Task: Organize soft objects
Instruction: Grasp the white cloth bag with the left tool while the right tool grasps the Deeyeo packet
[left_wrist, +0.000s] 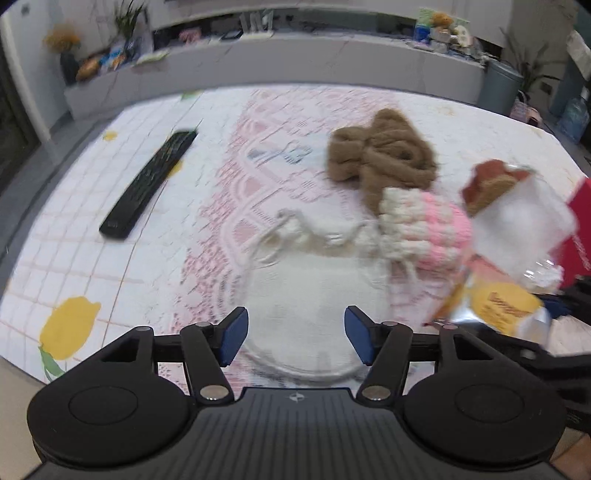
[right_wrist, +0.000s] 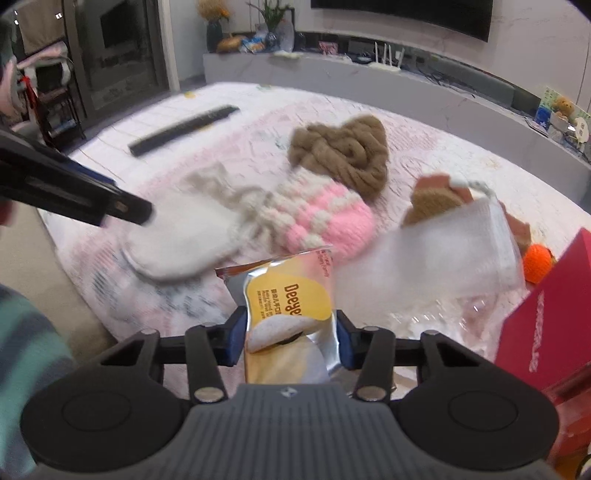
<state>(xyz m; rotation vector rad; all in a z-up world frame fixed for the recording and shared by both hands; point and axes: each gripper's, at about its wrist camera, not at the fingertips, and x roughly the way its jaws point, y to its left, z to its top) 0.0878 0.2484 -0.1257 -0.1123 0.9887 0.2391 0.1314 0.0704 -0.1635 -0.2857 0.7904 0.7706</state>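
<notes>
A white fluffy drawstring pouch (left_wrist: 314, 295) (right_wrist: 184, 240) lies on the pink-patterned cloth (left_wrist: 236, 206). My left gripper (left_wrist: 295, 325) hovers over its near end, open, with nothing between the blue pads. Beyond it lie a pink-and-cream knitted piece (left_wrist: 424, 225) (right_wrist: 321, 218) and a brown chunky-yarn bundle (left_wrist: 384, 155) (right_wrist: 343, 151). My right gripper (right_wrist: 290, 328) is shut on a yellow-and-silver snack packet (right_wrist: 288, 295) (left_wrist: 491, 310), which stands upright between the pads. A clear pouch holding a brown soft toy (right_wrist: 443, 251) (left_wrist: 517, 210) sits to the right.
A black remote (left_wrist: 147, 184) (right_wrist: 184, 129) lies on the far left of the table. A red box (right_wrist: 546, 314) (left_wrist: 580, 229) stands at the right edge, with an orange knitted ball (right_wrist: 537, 262) beside it. A sleeve (right_wrist: 26, 350) shows at the lower left.
</notes>
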